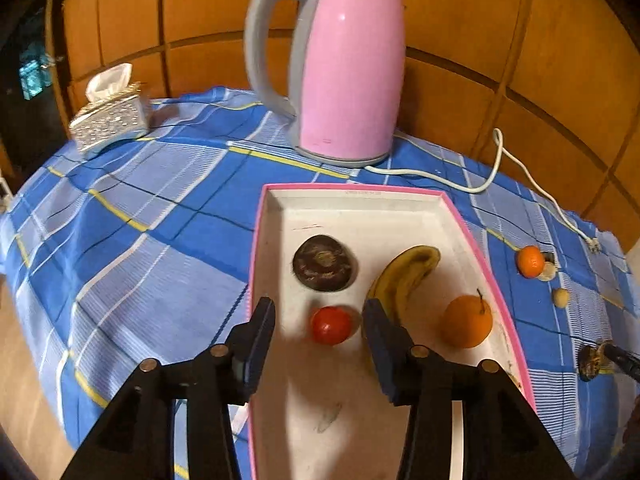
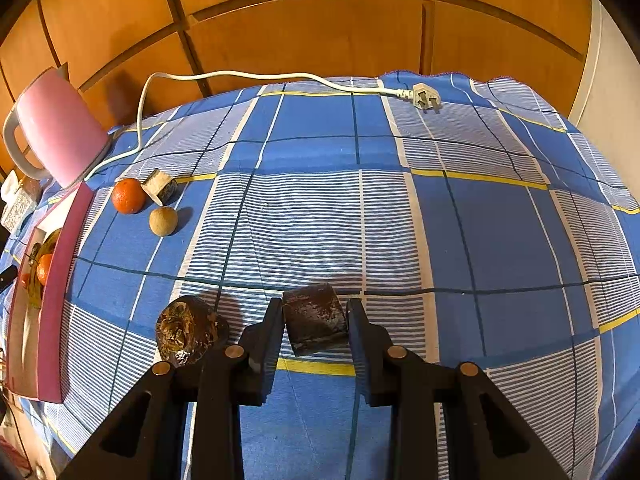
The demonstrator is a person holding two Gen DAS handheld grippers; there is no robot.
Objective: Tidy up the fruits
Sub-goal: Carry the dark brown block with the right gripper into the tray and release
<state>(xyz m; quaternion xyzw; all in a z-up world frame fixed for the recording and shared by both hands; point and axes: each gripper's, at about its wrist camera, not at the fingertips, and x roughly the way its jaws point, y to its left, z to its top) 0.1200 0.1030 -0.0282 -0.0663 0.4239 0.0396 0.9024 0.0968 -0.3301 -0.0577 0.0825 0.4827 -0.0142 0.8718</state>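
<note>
Your bench (image 2: 320, 152) wears a blue checked cloth, with the pink kettle (image 1: 344, 68) at its back. The pink-rimmed tray (image 1: 360, 204) holds a banana (image 1: 404, 276), a dark fruit (image 1: 324, 262), an orange (image 1: 468, 322) and a tomato (image 1: 331, 325). Your left hand-held gripper (image 1: 319, 330) hangs wide open above the tomato. Your right hand-held gripper (image 2: 315, 326) brackets a dark chunk (image 2: 315, 322) on the cloth; firm grip unclear.

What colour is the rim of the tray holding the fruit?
Pink, around a white inside. The tray shows best in the left wrist view.
</note>
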